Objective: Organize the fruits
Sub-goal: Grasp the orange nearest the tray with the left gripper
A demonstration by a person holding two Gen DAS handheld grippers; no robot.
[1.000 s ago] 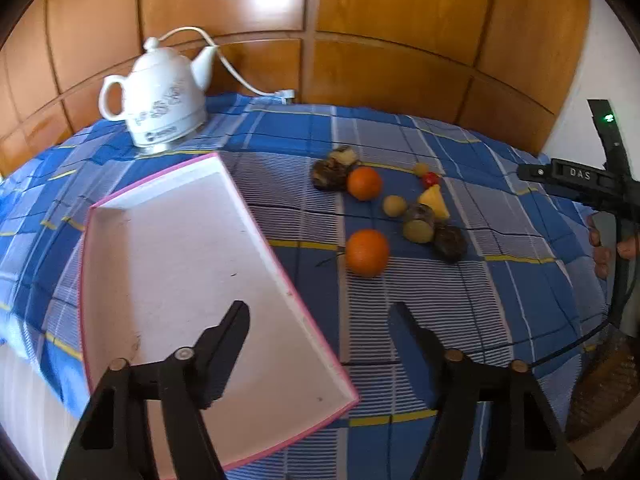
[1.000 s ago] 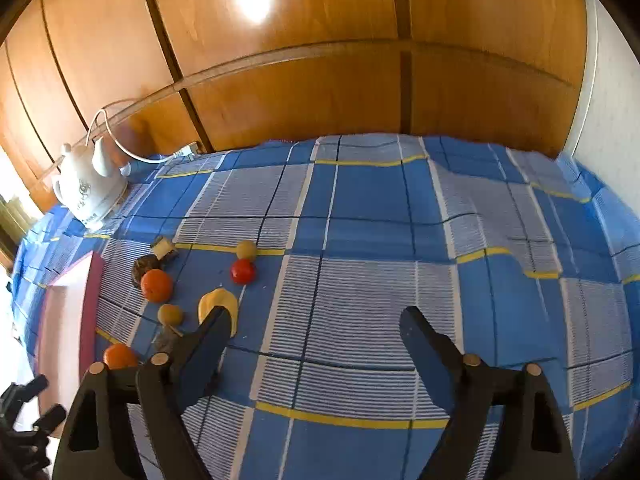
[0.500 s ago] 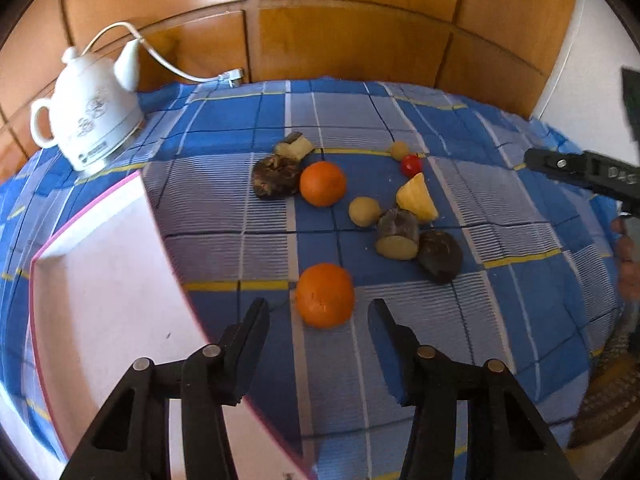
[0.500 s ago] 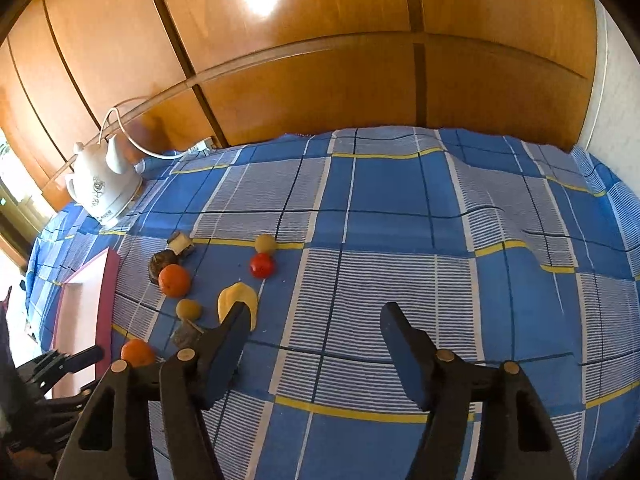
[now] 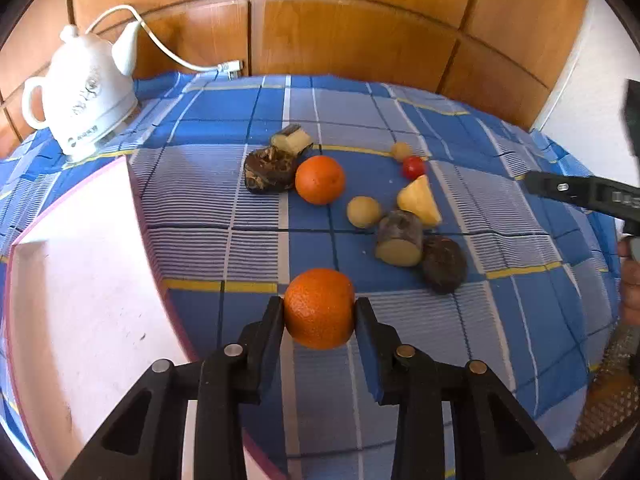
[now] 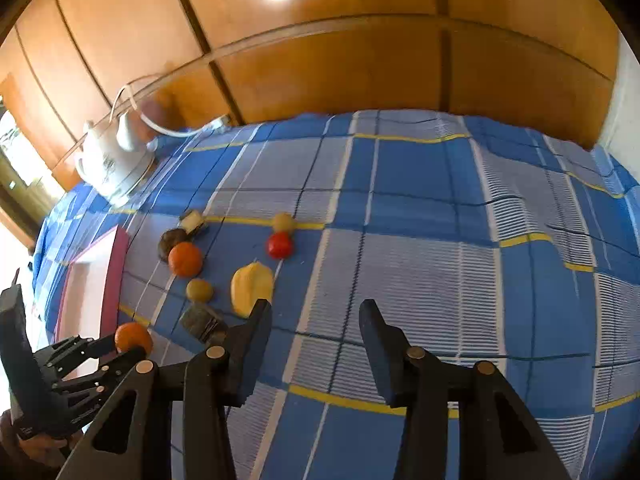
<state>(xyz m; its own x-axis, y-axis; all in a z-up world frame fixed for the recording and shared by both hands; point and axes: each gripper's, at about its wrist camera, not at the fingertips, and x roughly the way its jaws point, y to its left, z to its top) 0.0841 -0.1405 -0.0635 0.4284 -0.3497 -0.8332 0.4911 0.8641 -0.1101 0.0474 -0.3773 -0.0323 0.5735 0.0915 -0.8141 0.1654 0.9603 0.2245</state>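
My left gripper is shut on the near orange, which rests on the blue checked cloth; the same orange shows between its fingers in the right wrist view. A white tray with a pink rim lies just left of it. Beyond sit a second orange, a yellow wedge, a small red fruit, two small yellowish balls, dark brown fruits and cut pieces. My right gripper is open and empty above the cloth, right of the yellow wedge.
A white electric kettle with its cord stands at the back left by the wooden wall panels. The tray's rim shows at the left in the right wrist view. The cloth's front right edge drops off beside a woven basket.
My left gripper moved forward and right from over the tray to the near orange and closed on it. My right gripper narrowed a little and drifted toward the fruit group.
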